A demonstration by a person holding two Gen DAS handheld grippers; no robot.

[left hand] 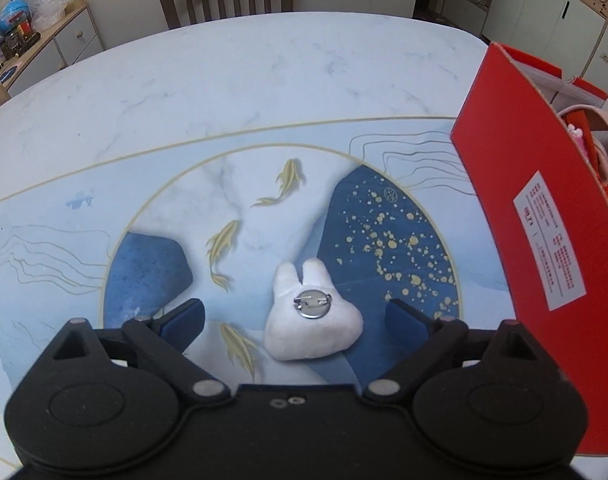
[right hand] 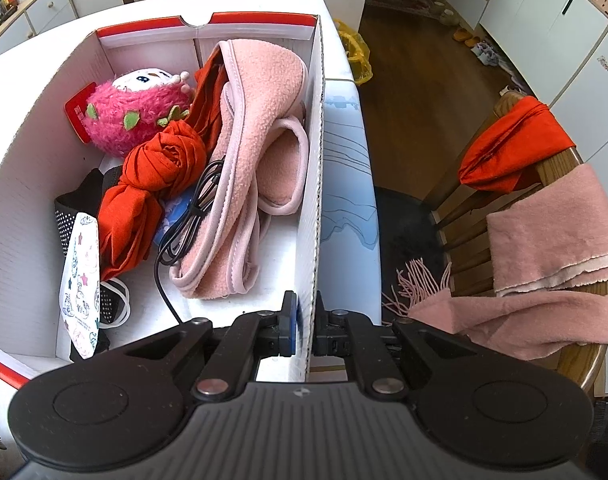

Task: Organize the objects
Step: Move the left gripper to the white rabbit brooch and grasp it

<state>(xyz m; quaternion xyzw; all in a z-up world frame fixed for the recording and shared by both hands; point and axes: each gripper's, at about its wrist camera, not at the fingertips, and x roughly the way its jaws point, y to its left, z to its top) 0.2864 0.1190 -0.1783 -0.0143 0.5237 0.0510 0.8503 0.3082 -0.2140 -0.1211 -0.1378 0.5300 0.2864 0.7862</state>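
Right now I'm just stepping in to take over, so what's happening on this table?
A person is tidying loose items into the red box. The left tongs are open, straddling a white plush bunny pin that lies pin-side up on the table mat, not yet gripped. The right tongs are shut on the box's wall, apparently steadying it. The box already holds pink slippers, a pink plush toy, red cloth and a black cable.

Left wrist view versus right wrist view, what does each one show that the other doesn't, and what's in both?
Only the left wrist view shows the white plush brooch lying pin-side up on the table, between the open left gripper.

Only the right wrist view shows the right gripper clamped on the box wall, and the pink slippers and pink plush inside.

Both show the red box.
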